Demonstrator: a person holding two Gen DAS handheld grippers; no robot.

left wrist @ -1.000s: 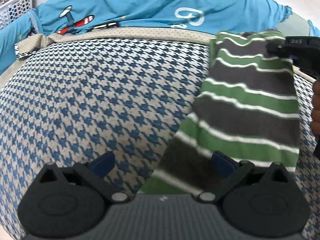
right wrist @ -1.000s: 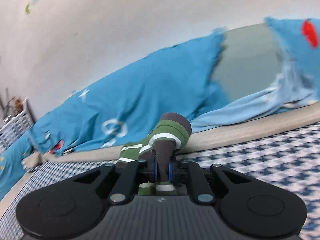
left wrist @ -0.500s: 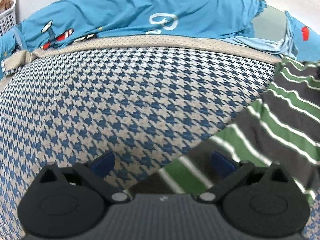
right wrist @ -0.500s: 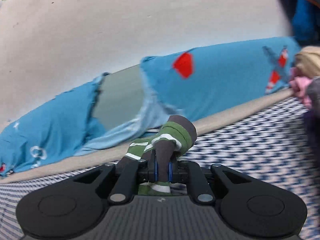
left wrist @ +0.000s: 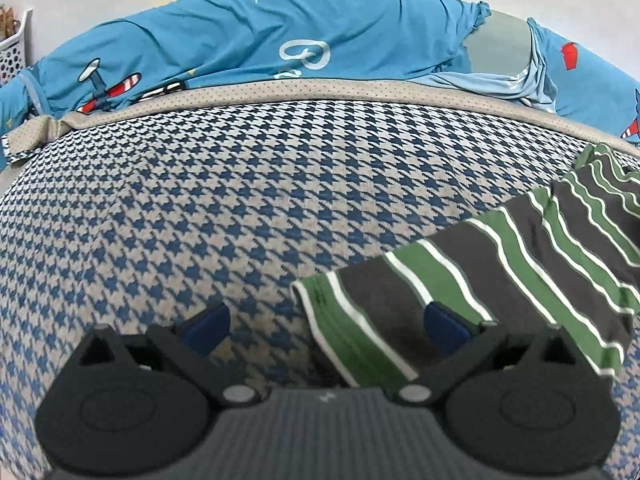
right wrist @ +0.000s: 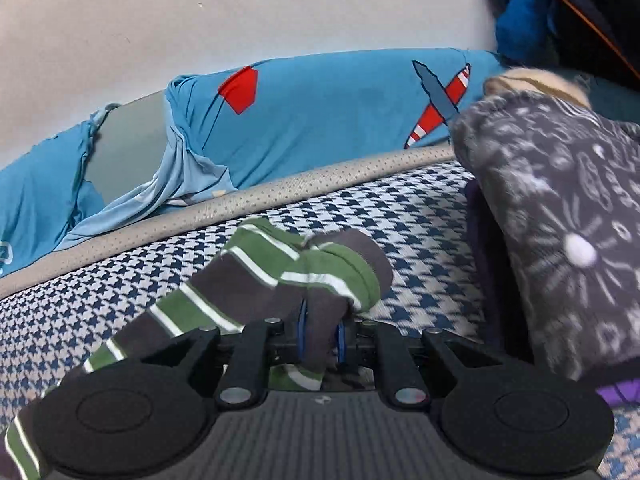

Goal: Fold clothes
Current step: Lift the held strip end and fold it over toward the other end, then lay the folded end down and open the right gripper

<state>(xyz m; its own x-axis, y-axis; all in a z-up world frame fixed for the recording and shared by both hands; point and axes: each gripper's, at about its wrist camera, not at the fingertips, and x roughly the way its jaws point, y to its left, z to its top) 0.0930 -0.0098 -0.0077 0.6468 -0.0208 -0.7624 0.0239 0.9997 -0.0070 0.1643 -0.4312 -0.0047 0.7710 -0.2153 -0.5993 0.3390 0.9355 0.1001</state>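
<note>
Striped garment [right wrist: 256, 280] is pinched in my right hand-held gripper [right wrist: 320, 340]; my left hand-held gripper [left wrist: 326, 326] is open, so cloth may slip and bunch.

Both wrist views low over houndstooth cover [left wrist: 240, 184], facing blue sheet [right wrist: 328, 112]

A bed [left wrist: 224, 200] covered in blue-and-beige houndstooth fabric, edged with a dotted beige border [left wrist: 320, 90], meets a plain white wall [right wrist: 240, 12]. A white perforated basket [left wrist: 14, 54] stands at its far left corner.
</note>
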